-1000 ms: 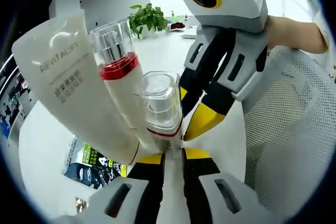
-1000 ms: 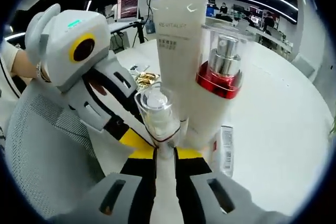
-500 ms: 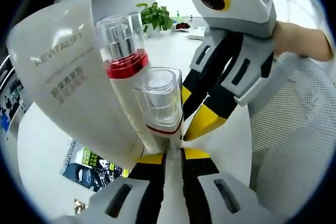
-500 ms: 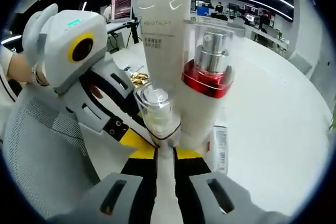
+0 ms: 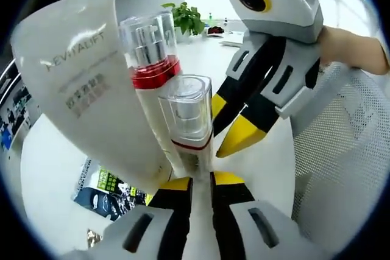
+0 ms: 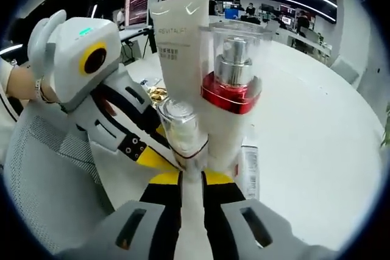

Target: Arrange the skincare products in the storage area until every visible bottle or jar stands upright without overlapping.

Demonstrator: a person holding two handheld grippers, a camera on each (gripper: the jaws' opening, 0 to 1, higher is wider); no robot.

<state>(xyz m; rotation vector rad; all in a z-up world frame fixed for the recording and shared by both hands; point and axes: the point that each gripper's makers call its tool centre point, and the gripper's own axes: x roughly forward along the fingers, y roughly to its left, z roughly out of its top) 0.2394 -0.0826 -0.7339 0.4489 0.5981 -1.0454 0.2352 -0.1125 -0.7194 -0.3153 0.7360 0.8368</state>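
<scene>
My left gripper [image 5: 200,181] is holding its jaws drawn close on the foot of the small clear-capped bottle [image 5: 186,120], which is rising at 12 o'clock straight out of them; I judge that I am grasping it. In the right gripper view the left gripper [image 6: 155,158] is touching that same small bottle [image 6: 180,127] at its base from 10 o'clock. My right gripper [image 6: 192,178] is keeping its jaws narrow just under the bottle's foot, but I cannot tell whether they are pinching it or merely standing against it.

What is changing: in the left gripper view the right gripper [image 5: 241,135] is easing its yellow tip off toward 2 o'clock, so a sliver of space is now showing between it and the small bottle where a moment ago it was crowding the foot. The whole cluster is also reading steeper than it did, though some of that may be my own hand rolling.

Just behind the small bottle, the tall red-collared bottle [image 5: 149,59] is leaning on it toward 11 o'clock, and the white tube [image 5: 79,89] is pressing against that one at 10 o'clock. These three are bunching and overlapping, so the arranging is far from done, I judge. At 3 o'clock the white mesh basket [image 5: 341,150] is waiting. On the surface [image 6: 304,120] a printed packet [image 5: 109,190] is lying at 8 o'clock.
</scene>
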